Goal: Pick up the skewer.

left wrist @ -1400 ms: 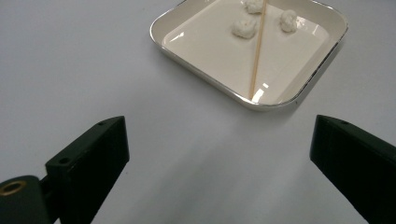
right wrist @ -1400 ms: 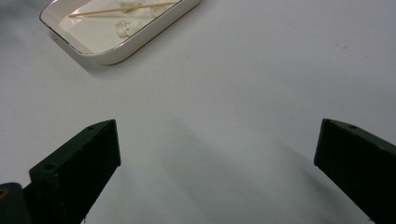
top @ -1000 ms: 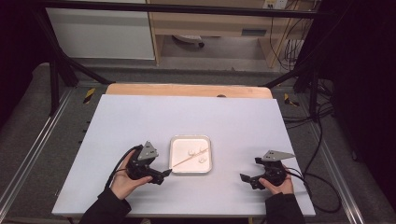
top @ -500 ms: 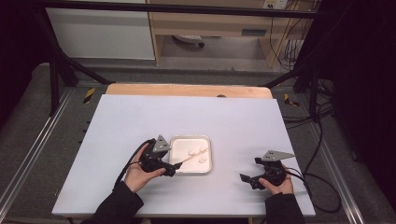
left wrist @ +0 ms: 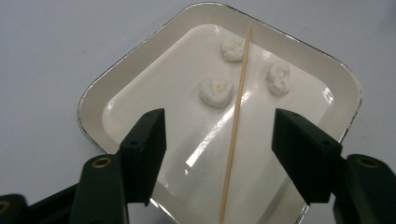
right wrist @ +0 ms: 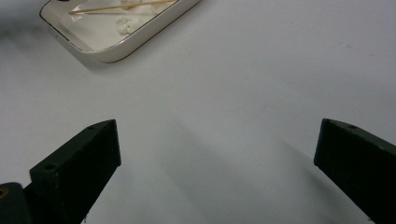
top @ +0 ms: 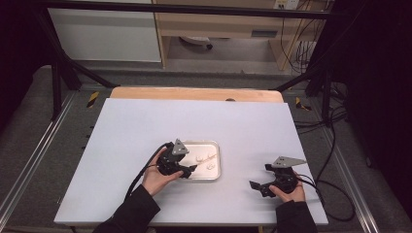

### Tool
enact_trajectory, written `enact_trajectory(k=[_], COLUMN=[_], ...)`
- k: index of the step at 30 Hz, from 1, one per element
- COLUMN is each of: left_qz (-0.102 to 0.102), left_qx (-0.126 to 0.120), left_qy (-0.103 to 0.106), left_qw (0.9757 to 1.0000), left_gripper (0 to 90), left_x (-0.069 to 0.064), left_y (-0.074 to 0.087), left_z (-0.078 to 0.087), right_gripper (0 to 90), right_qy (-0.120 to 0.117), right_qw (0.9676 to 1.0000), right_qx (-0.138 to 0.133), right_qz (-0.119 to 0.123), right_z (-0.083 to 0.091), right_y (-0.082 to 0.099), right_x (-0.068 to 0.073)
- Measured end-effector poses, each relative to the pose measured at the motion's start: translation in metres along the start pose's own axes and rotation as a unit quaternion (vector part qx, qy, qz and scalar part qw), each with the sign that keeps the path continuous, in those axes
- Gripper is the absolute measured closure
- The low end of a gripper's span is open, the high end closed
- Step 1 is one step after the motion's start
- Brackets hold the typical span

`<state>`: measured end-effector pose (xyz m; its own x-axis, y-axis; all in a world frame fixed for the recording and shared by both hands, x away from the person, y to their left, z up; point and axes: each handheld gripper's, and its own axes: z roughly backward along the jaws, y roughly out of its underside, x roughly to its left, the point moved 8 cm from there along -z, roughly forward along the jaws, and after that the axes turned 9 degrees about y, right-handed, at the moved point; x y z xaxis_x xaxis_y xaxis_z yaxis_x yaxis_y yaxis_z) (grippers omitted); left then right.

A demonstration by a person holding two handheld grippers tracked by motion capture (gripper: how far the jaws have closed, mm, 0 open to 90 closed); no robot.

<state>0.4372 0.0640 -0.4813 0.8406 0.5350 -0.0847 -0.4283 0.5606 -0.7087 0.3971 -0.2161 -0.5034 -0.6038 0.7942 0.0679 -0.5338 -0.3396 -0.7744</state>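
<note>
The left tongs (left wrist: 219, 140) hang just over the near part of a white tray (left wrist: 116, 79), and their jaws have just been closing; they now stand half apart, with a thin wooden stick (left wrist: 236, 135) between them that neither pad touches. The stick lies slanted in the tray, from the far rim toward the near corner, and its near end is cut off by the bottom edge of the left gripper view. Three small white lumps (left wrist: 215, 91) lie in the far half of the tray, two of them just beside the stick; what they are made of I cannot tell. In the high view the left tongs (top: 187, 170) cover the tray's left edge, so that part of the tray (top: 214, 145) is hidden there. The right tongs (top: 257, 187) rest well apart from the tray, near the front right of the surface (top: 243, 121), with jaws wide and only bare surface between them; in the right gripper view the tray (right wrist: 140, 42) is cut off at the upper left corner. Around the tray the surface is free on the far side and on the right, and a wooden strip (top: 194, 93) runs along its far edge. Compared with one second ago, the left tongs have moved from beside the tray to over its left part, while the right tongs have kept their place.
</note>
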Motion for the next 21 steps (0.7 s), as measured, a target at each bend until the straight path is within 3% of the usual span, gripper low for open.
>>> enact_trajectory(k=[2, 13, 21], left_qz=[0.001, 0.009, -0.003], left_qx=[0.002, 0.016, 0.021], left_qy=[0.001, 0.019, 0.032], left_qw=[1.0000, 0.9997, 0.9993], left_gripper=[38.4, 62.5, 73.9], left_x=[0.001, 0.002, -0.002], left_y=[0.000, 0.004, 0.006], left_z=[-0.003, -0.016, -0.021], right_gripper=[1.2, 1.2, 1.2], right_qy=[0.000, 0.000, -0.001], right_qw=[1.0000, 1.0000, 1.0000], right_qx=[0.000, 0.000, 0.000], right_qz=[0.001, 0.002, 0.000], right_z=[0.000, 0.000, -0.001], right_y=[0.000, 0.000, 0.000], right_x=[0.000, 0.000, 0.000])
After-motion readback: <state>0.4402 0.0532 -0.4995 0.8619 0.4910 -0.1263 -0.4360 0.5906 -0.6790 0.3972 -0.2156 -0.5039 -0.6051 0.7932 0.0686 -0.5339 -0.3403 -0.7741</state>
